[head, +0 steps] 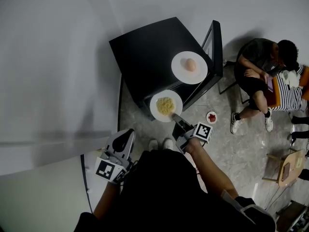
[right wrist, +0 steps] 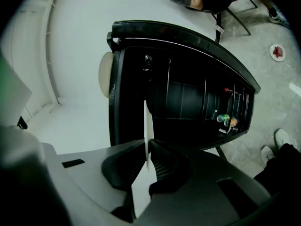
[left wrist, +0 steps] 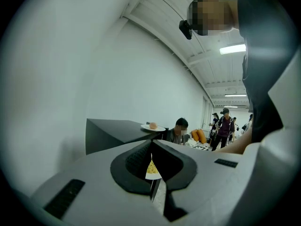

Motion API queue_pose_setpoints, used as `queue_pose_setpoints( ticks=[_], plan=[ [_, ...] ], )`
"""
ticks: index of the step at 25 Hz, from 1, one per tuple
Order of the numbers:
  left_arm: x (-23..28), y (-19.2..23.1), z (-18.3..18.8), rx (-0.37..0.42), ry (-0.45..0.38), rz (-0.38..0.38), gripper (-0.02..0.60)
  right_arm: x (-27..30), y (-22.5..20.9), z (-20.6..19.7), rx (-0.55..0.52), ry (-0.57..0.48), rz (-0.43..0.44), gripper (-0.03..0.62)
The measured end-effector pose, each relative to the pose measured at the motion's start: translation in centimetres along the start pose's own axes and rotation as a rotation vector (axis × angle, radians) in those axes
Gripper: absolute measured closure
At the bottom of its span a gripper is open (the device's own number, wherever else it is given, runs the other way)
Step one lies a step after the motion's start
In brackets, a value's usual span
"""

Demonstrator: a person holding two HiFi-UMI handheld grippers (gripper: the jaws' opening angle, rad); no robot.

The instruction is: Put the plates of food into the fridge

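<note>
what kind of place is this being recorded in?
Probably an open office or lab hall, not a home kitchen: a small black fridge on a bare stone-look floor, people sitting nearby, strip lights on a high ceiling.

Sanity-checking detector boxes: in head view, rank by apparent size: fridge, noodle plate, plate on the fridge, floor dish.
1. fridge
2. plate on the fridge and noodle plate: near alike, heights differ, unranked
3. floor dish

- Large shared work hall, not a home: high ribbed ceiling [left wrist: 178, 8] with strip lights [left wrist: 232, 49].
- Bare white walls [left wrist: 141, 79]; grey stone-look floor [head: 241, 149].
- Small black fridge [head: 149, 57] standing alone by the wall.
- People [head: 258, 64] seated nearby; a group [left wrist: 225, 128] standing far back.
</note>
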State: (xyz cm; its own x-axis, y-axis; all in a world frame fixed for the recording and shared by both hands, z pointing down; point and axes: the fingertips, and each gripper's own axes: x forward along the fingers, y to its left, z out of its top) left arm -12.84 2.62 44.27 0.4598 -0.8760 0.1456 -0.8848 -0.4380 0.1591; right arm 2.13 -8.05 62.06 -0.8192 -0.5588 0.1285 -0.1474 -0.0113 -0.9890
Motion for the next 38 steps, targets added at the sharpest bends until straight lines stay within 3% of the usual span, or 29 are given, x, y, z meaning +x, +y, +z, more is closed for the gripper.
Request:
queue_pose_setpoints(
  ticks=[13, 18, 38],
  plan=[
    [0.9, 0.6, 0.2, -0.004, 0.006, 0.014, 0.555, 5.3, -3.8, 1.1, 0.078, 0.000, -0.066, 0.549],
    [1.0, 1.0, 0.7, -0.046, -0.002, 0.046, 0.555, 7.4, -3.8, 1.6, 0.106, -0.013, -0.066, 0.549],
    [0.8, 1.6, 0.5, -0.049, 0.003, 0.085, 0.555, 11.6, -4.5, 2.7, 0.152, -0.030, -0.126, 0.557]
  ],
)
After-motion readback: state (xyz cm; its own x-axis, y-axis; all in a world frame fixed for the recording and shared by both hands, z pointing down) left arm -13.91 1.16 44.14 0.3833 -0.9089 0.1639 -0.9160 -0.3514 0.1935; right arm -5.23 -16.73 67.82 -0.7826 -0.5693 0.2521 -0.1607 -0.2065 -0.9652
